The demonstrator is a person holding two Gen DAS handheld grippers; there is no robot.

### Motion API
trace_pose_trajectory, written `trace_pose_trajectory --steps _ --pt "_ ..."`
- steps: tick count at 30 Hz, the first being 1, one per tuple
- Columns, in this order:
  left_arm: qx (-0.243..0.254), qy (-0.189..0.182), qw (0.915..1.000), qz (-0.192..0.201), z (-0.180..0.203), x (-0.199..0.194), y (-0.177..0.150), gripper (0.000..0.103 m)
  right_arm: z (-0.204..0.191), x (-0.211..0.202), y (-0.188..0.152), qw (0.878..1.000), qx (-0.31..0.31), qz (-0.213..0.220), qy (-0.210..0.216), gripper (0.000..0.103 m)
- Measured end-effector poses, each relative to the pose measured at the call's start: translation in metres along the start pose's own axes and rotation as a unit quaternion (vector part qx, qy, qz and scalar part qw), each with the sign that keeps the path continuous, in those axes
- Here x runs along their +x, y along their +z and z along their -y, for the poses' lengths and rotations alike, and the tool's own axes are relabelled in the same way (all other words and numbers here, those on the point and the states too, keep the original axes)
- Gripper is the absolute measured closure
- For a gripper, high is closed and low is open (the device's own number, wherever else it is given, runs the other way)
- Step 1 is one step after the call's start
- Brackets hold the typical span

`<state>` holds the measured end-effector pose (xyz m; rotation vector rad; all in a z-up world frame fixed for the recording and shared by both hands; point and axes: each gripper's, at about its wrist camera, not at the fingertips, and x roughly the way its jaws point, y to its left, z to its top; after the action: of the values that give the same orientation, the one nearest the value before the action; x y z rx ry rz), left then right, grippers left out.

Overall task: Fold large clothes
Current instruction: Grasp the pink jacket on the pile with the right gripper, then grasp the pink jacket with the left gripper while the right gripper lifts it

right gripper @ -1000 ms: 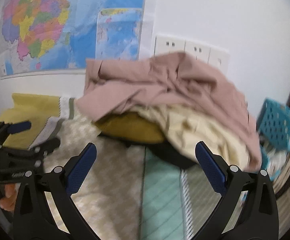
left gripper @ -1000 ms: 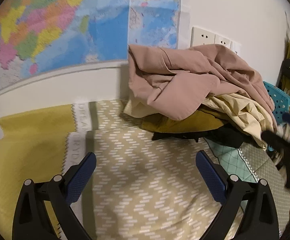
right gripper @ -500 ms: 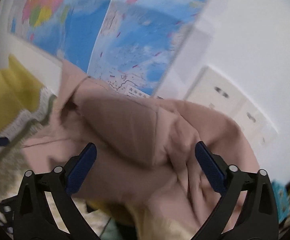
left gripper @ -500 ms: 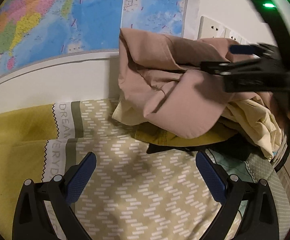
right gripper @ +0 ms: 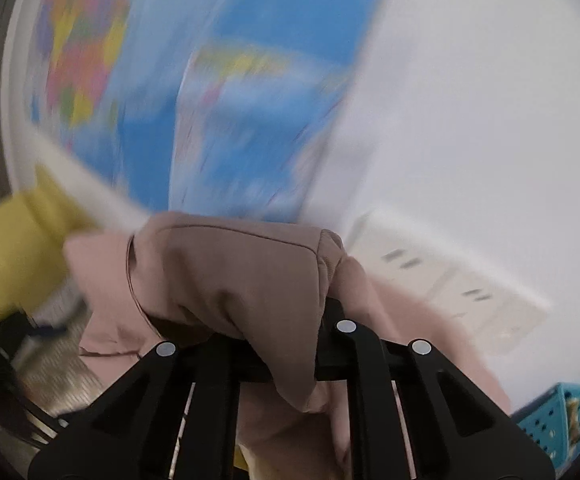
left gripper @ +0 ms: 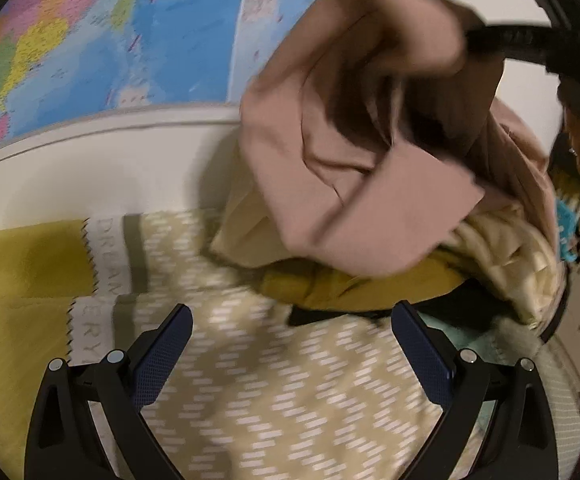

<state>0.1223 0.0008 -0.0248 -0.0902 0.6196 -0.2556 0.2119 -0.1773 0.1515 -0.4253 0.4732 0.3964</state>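
Note:
A pink garment (left gripper: 329, 160) tops a pile of clothes at the far right of the bed, hanging lifted and blurred. My right gripper (left gripper: 469, 40) comes in from the upper right, and its jaws are closing with a bunch of the pink garment (right gripper: 230, 268) pinched between them. In the right wrist view the fabric drapes over the right gripper (right gripper: 274, 344) and hides the pads. My left gripper (left gripper: 290, 312) stands open and holds nothing, low over the patterned bedspread (left gripper: 290, 400), just short of the pile.
Under the pink piece lie a cream garment (left gripper: 501, 256), a mustard one (left gripper: 349, 284) and a black one (left gripper: 329, 316). A wall map (left gripper: 130, 40) and sockets (right gripper: 449, 280) stand behind. There is a yellow sheet (left gripper: 18, 260) at the left and a blue basket (right gripper: 553, 420) at the right.
My right gripper went from wide open to shut on the pink garment and rose with it. The left gripper first drew nearer the pile, then held still.

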Motion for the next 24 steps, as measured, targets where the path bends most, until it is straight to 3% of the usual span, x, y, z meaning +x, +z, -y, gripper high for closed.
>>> trace_pose_trajectory --steps 7,12,17,19,20,21,22,23,24 --pt "0.043 -0.047 0.996 0.063 0.033 -0.012 0.015 0.007 0.055 -0.096 0.032 0.995 0.071 0.063 -0.022 0.093" --pt "0.069 -0.07 0.9889 0.111 0.059 -0.014 0.042 0.007 0.077 -0.137 0.039 0.99 0.103 0.093 -0.032 0.093" --pt "0.104 -0.053 0.9813 0.153 0.079 0.013 0.078 0.007 0.083 -0.161 0.035 0.987 0.117 0.104 -0.033 0.093" --pt "0.112 -0.076 0.9793 0.151 0.082 0.032 0.085 0.007 0.091 -0.168 0.03 0.986 0.126 0.107 -0.028 0.093" --pt "0.118 -0.079 0.9791 0.146 0.085 0.04 0.088 0.014 0.093 -0.17 0.028 0.985 0.133 0.108 -0.023 0.093" --pt "0.126 -0.083 0.9777 0.146 0.091 0.045 0.089 0.038 0.094 -0.171 0.025 0.984 0.134 0.11 -0.028 0.093" --pt "0.135 -0.097 0.9755 0.143 0.096 0.047 0.089 0.055 0.097 -0.175 0.022 0.984 0.135 0.111 -0.031 0.093" --pt "0.141 -0.098 0.9751 0.14 0.102 0.048 0.091 0.081 0.099 -0.177 0.019 0.984 0.137 0.111 -0.033 0.094" --pt "0.143 -0.097 0.9746 0.143 0.108 0.044 0.095 0.09 0.102 -0.181 0.017 0.983 0.141 0.112 -0.037 0.094"
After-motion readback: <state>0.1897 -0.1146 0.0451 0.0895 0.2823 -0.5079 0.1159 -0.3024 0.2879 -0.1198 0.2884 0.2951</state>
